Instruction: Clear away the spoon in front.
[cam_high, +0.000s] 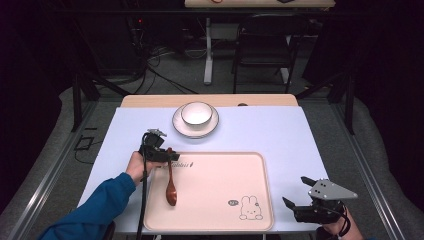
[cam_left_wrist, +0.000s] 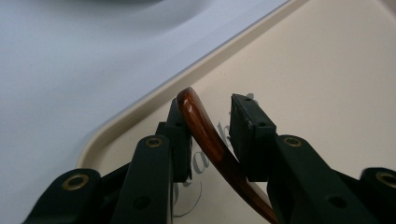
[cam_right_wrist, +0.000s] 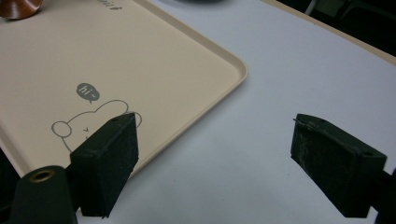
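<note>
A brown wooden spoon (cam_high: 171, 192) lies on the beige tray (cam_high: 220, 180), bowl toward the near side, handle pointing away. My left gripper (cam_high: 167, 156) hovers at the tray's far-left corner with the handle tip between its jaws. In the left gripper view the spoon handle (cam_left_wrist: 201, 126) rests against the left pad (cam_left_wrist: 180, 140), and a gap shows to the right pad, so the gripper (cam_left_wrist: 212, 121) stands open. My right gripper (cam_high: 295, 191) is open and empty over the table, just right of the tray's near-right corner. In its own view the right gripper (cam_right_wrist: 215, 149) has its jaws wide apart.
A white bowl (cam_high: 196, 113) sits on a white plate (cam_high: 180, 127) beyond the tray, at the table's far middle. The tray (cam_right_wrist: 140, 56) carries a rabbit drawing near its near-right corner. The light-blue table (cam_high: 285, 135) extends to the right of the tray. A chair stands behind the table.
</note>
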